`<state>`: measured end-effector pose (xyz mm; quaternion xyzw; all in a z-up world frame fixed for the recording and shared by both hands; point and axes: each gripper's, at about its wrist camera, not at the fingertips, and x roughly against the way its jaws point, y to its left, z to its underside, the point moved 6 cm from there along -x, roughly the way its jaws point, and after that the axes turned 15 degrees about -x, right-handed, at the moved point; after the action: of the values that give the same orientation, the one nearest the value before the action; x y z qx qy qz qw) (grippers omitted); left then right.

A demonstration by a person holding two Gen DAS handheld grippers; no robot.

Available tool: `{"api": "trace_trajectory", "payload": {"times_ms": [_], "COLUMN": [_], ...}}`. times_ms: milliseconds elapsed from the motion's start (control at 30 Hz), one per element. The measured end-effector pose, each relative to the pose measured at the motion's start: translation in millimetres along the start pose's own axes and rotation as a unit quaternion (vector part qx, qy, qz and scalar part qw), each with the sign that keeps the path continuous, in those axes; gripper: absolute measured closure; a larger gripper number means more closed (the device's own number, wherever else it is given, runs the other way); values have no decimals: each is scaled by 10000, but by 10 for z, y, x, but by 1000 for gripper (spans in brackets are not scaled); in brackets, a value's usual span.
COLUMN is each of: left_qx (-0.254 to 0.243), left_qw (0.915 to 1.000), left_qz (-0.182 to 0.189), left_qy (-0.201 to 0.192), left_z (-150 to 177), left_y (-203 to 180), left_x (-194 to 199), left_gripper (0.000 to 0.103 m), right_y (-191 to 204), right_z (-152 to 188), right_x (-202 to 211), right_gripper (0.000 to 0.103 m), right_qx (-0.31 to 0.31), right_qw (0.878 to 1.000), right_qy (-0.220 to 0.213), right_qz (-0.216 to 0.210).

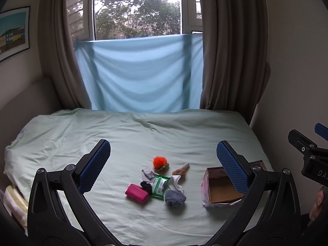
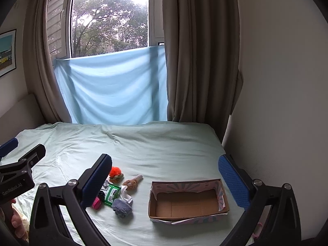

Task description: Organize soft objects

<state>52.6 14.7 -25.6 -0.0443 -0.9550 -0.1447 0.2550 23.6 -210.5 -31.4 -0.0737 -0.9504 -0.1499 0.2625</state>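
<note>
A small pile of soft things lies on the pale green bed sheet [image 1: 143, 139]: an orange pompom toy [image 1: 160, 162], a brown plush [image 1: 180, 171], a green packet [image 1: 160, 186], a pink pouch [image 1: 137, 193], a grey-blue sock ball [image 1: 174, 198], a white sock [image 1: 178, 182] and a dark sock [image 1: 146, 186]. An empty open cardboard box [image 1: 221, 190] sits to their right; it also shows in the right wrist view [image 2: 187, 202]. My left gripper [image 1: 164, 153] is open and empty, held above the pile. My right gripper [image 2: 165, 167] is open and empty, above the box [image 2: 187, 202] and the sock ball [image 2: 122, 207].
A blue cloth [image 1: 139, 73] hangs over the window sill behind the bed, with brown curtains [image 1: 229, 51] on both sides. A wall stands close on the right [image 2: 276, 102]. Folded pale bedding [image 1: 14, 201] lies at the left edge.
</note>
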Motion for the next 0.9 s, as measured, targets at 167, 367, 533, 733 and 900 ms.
{"api": "trace_trajectory", "payload": {"times_ms": [167,367,533,733,900], "left_qx": [3,-5,-14,-11,10], "left_qw": [10000,10000,10000,10000,10000], "left_qz": [1,30,38,36,36], "left_qy": [-15,4,9,9,9], "left_z": [11,14,8,9,5], "left_y": [-2,-5,-12,-11,-6], "left_x": [5,1,0,1,-1], "left_gripper": [0,0,0,0,0], "right_y": [7,26,33,45,34], "right_z": [2,10,18,25,34], "right_x": [8,3,2,7,2], "right_gripper": [0,0,0,0,0], "right_qx": [-2,24,24,0,-34], "right_qw": [10000,10000,10000,10000,10000], "right_qy": [-11,-51,-47,-50,-39], "right_qz": [3,10,11,6,-15]}}
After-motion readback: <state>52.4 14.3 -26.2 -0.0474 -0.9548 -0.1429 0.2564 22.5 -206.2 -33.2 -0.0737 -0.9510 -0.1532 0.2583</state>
